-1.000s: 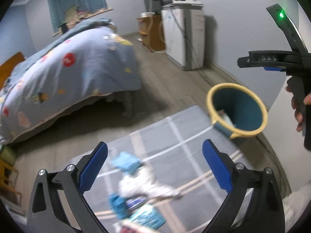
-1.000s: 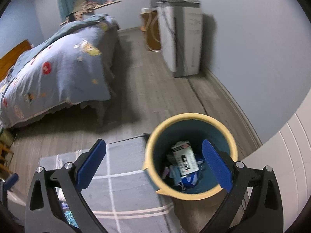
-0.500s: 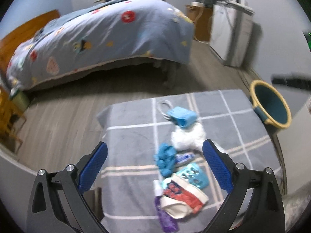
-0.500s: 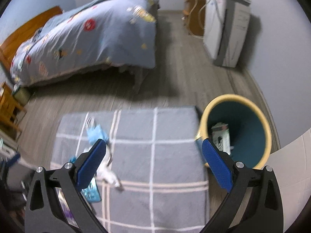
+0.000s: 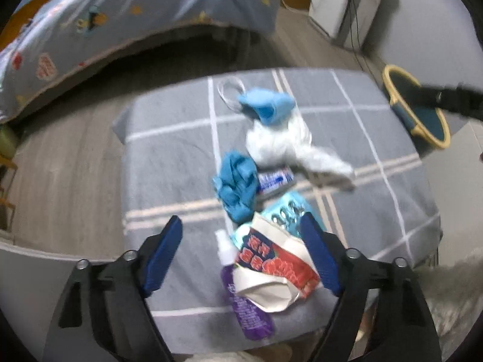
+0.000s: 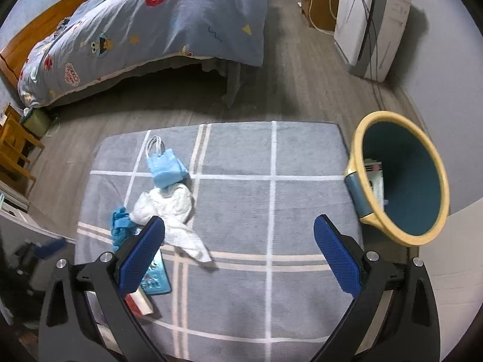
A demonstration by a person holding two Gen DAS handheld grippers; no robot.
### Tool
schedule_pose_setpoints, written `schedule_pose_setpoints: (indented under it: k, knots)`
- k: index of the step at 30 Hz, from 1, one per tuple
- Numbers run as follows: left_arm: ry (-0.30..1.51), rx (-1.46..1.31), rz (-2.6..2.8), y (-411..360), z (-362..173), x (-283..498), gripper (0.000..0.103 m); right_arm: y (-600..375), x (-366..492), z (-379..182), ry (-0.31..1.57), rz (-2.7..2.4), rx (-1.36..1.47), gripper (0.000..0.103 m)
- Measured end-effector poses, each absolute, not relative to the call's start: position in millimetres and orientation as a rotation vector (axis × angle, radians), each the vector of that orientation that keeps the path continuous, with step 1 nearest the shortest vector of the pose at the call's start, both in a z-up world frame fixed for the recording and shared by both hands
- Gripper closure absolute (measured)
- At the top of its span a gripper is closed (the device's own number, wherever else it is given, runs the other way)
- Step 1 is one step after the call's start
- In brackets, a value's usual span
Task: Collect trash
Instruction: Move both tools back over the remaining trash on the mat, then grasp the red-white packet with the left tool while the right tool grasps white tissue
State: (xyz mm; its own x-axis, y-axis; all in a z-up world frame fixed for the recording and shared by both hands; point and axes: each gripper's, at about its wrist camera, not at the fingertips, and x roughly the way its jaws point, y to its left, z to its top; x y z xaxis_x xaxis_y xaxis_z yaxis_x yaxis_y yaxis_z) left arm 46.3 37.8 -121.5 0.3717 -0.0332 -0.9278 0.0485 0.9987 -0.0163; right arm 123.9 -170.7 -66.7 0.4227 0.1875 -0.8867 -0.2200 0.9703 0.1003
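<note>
Both grippers empty, jaws wide, above a grey rug strewn with trash.

Left gripper hangs spread over the near heap: purple spray bottle, crumpled red-and-white wrapper, teal blister pack. Beyond lie a blue glove, a small tube, a white cloth and a small blue paper bag. Right gripper is likewise spread, over bare rug. The bin, yellow-rimmed, stands at the rug's right edge, holding a carton.
</note>
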Motion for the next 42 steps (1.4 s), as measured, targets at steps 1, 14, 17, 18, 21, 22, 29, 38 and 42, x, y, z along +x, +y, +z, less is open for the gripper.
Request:
schedule_pose_setpoints:
  k: [1, 14, 17, 18, 21, 22, 29, 38, 42]
  knots:
    - [1.204, 0.015, -0.053, 37, -125, 47, 0.029, -169, 125, -68, 1.106, 0.257, -0.04, 0.006]
    - [1.299, 0.133, -0.131, 11, -156, 53, 0.102, -150, 131, -103, 1.175, 0.319, -0.118, 0.006]
    - [1.285, 0.133, -0.135, 11, -152, 53, 0.102, -142, 130, -118, 1.208, 0.348, -0.129, 0.007]
    - [1.277, 0.135, -0.135, 11, -151, 53, 0.103, -139, 131, -123, 1.218, 0.355, -0.138, 0.008]
    - [1.266, 0.123, -0.133, 15, -148, 53, 0.103, -133, 132, -133, 1.251, 0.371, -0.135, 0.023]
    - [1.269, 0.113, -0.132, 16, -147, 53, 0.102, -132, 133, -137, 1.265, 0.378, -0.128, 0.027]
    - [1.267, 0.052, -0.14, 25, -143, 54, 0.102, -105, 130, -164, 1.333, 0.468, -0.187, 0.039]
    - [1.319, 0.126, -0.242, 1, -159, 49, 0.053, -92, 129, -179, 1.388, 0.47, -0.239, 0.092]
    - [1.384, 0.202, -0.229, -8, -179, 49, 0.056, -93, 129, -178, 1.382, 0.478, -0.238, 0.096]
